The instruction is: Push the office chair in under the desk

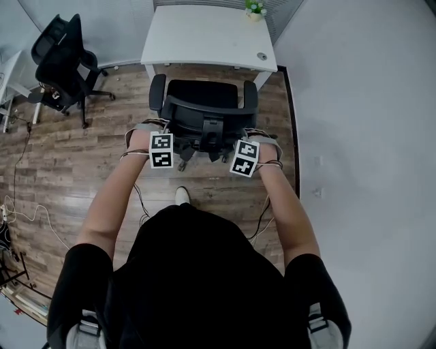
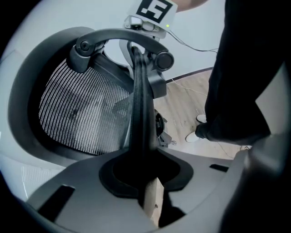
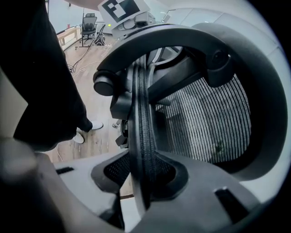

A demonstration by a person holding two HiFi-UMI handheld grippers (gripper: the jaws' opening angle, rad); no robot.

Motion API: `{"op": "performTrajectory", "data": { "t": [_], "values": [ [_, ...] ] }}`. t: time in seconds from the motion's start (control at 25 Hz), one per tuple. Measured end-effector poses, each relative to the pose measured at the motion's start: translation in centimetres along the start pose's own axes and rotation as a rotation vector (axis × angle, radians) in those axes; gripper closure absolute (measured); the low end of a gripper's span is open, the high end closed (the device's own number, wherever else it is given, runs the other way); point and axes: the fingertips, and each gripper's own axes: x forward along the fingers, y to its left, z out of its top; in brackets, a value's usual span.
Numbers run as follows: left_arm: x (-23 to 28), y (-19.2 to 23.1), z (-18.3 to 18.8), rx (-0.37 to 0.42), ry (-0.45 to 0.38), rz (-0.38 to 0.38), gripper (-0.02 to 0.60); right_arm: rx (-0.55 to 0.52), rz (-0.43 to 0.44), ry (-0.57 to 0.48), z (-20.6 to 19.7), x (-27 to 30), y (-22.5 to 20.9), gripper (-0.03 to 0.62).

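The black office chair (image 1: pixel 203 95) stands just in front of the white desk (image 1: pixel 204 34), its seat partly under the desk's front edge. I stand behind it. My left gripper (image 1: pixel 148 133) and right gripper (image 1: pixel 263 140) each clamp the top rim of the mesh backrest (image 1: pixel 204 121), one near each end. In the left gripper view the rim (image 2: pixel 141 127) runs upright between the jaws of the left gripper (image 2: pixel 144 178), which are shut on it. The right gripper view shows the same: the padded rim (image 3: pixel 142 132) is pinched in the right gripper (image 3: pixel 142 182).
A second black chair (image 1: pixel 61 61) stands at the back left. A small plant (image 1: pixel 255 8) sits on the desk's far corner. The white wall (image 1: pixel 361 102) runs close along the right. Cables (image 1: pixel 20 204) lie on the wooden floor at left. My shoe (image 1: pixel 181 195) is behind the chair.
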Motion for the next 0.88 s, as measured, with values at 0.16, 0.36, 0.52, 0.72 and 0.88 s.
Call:
{"op": "performTrajectory", "data": {
  "t": [0.16, 0.36, 0.52, 0.72, 0.88],
  "values": [
    [0.6, 1.8, -0.8, 0.012, -0.006, 0.008, 0.505, 0.01, -0.002, 0.006, 0.5, 0.7, -1.7, 0.478],
    [1.2, 2.6, -1.1, 0.035, -0.01, 0.019, 0.506, 0.028, -0.004, 0.008, 0.5, 1.3, -2.3, 0.477],
    [1.8, 4.0, -1.1, 0.033, -0.015, 0.021, 0.506, 0.028, -0.003, 0.006, 0.2, 1.9, -3.6, 0.477],
    [2.8, 6.1, -1.0, 0.023, -0.013, 0.024, 0.508, 0.017, 0.0, -0.001, -0.4, 2.9, -5.9, 0.477],
    [3.3, 6.8, -0.7, 0.007, -0.01, 0.024, 0.509, 0.007, 0.011, -0.005, -0.9, 3.5, -7.0, 0.477]
  ]
}}
